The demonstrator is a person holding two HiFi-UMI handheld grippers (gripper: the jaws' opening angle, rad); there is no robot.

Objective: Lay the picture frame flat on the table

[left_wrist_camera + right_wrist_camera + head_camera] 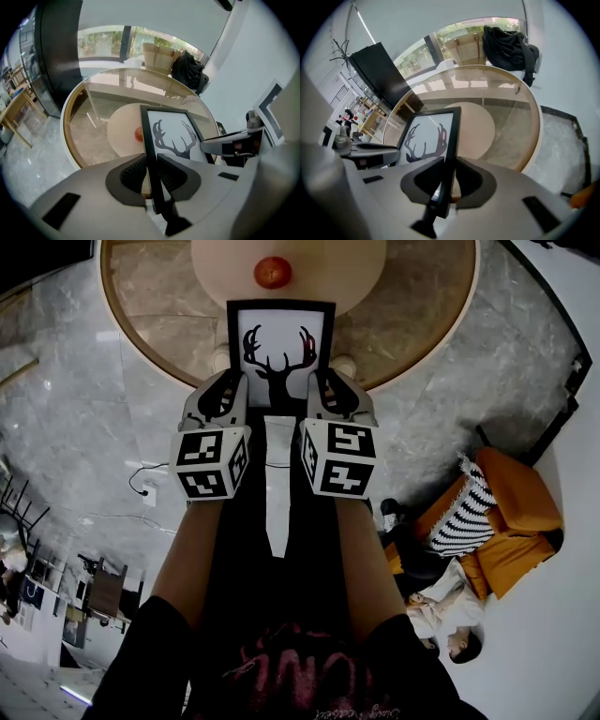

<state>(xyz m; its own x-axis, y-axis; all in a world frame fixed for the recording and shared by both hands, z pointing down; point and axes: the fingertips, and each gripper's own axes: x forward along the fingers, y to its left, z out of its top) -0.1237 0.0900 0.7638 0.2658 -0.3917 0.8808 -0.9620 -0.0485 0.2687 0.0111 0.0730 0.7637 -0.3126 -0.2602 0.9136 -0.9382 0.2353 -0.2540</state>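
Observation:
A black picture frame with a deer-antler print is held over the near edge of the round glass table. My left gripper is shut on the frame's left side bar. My right gripper is shut on the frame's right side bar. The print faces up towards the head camera, and it also shows in the right gripper view as the print. The frame's back stand hangs down between the person's forearms.
A round beige mat with a red fruit lies on the table just beyond the frame. An orange armchair with a striped cushion stands on the floor at the right. A dark bag on a chair sits past the table's far side.

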